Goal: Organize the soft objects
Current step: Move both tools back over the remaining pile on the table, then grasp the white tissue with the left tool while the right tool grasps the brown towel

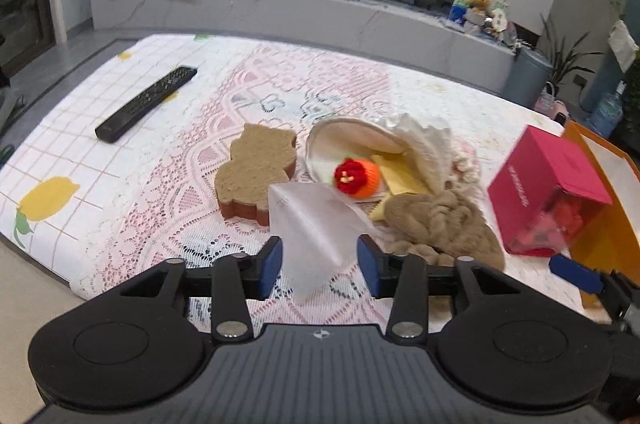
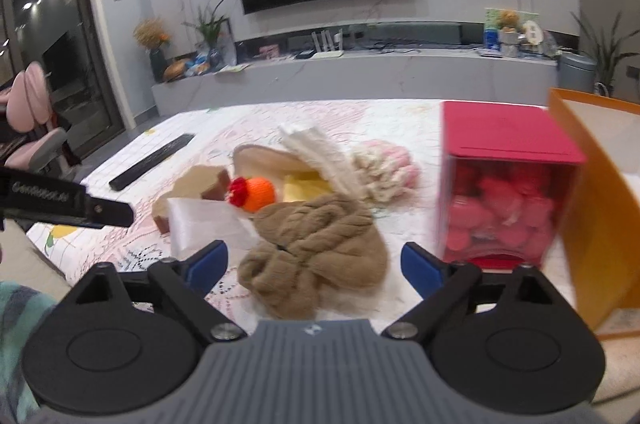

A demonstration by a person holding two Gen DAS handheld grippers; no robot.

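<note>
My left gripper (image 1: 319, 258) is open, its blue pads on either side of a white tissue (image 1: 316, 224) that stands up between them, not pinched. Beyond it lie a bear-shaped brown sponge (image 1: 256, 171), an orange and red knitted ball (image 1: 356, 177), a cream shell-shaped pouch (image 1: 376, 147) and a tan knitted piece (image 1: 440, 224). My right gripper (image 2: 314, 264) is open, just above the near end of the tan knitted piece (image 2: 316, 244). The tissue (image 2: 204, 224), the ball (image 2: 254, 193) and a pink and cream fluffy item (image 2: 386, 169) also show in the right wrist view.
A red box (image 2: 508, 179) with pink pieces stands right of the pile, an orange box (image 2: 600, 207) beside it. A black remote (image 1: 146, 101) lies at the far left on the lace-covered table (image 1: 160, 207). The left gripper's body (image 2: 60, 205) reaches in from the left.
</note>
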